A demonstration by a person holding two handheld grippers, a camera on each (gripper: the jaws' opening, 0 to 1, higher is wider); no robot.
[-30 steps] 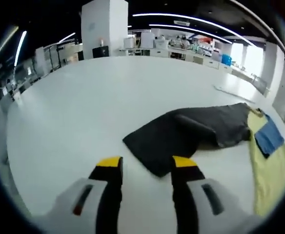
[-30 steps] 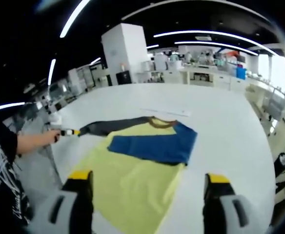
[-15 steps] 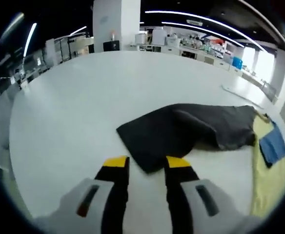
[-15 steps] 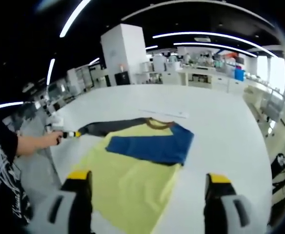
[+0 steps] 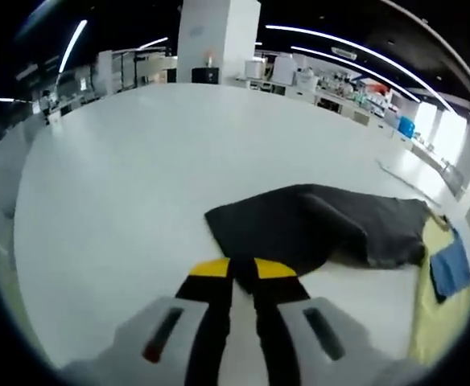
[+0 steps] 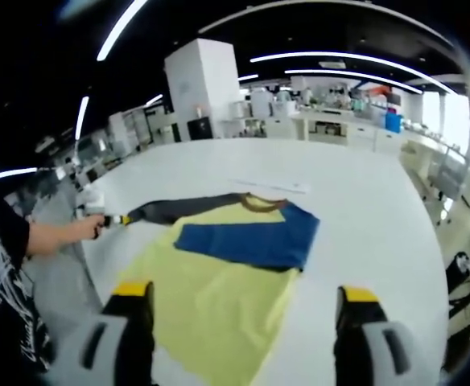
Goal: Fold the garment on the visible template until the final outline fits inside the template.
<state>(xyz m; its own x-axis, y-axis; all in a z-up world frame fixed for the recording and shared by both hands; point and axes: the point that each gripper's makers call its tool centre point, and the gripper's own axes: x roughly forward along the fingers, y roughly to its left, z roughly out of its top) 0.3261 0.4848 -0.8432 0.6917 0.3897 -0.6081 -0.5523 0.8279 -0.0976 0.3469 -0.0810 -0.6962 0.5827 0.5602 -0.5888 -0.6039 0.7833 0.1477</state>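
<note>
Left claw: jaws nearly closed on the dark sleeve corner | Right claw: wide open above the garment on the desk | Advice: grip firmly, then carry the sleeve across the yellow body.

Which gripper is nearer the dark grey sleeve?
Left. The left gripper is closed on the dark grey sleeve's edge; the right gripper hangs open above the yellow body.

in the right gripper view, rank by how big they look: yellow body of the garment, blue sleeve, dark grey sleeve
1. yellow body, nearest the camera, so likely inflated
2. blue sleeve
3. dark grey sleeve, farthest and partly hidden
</note>
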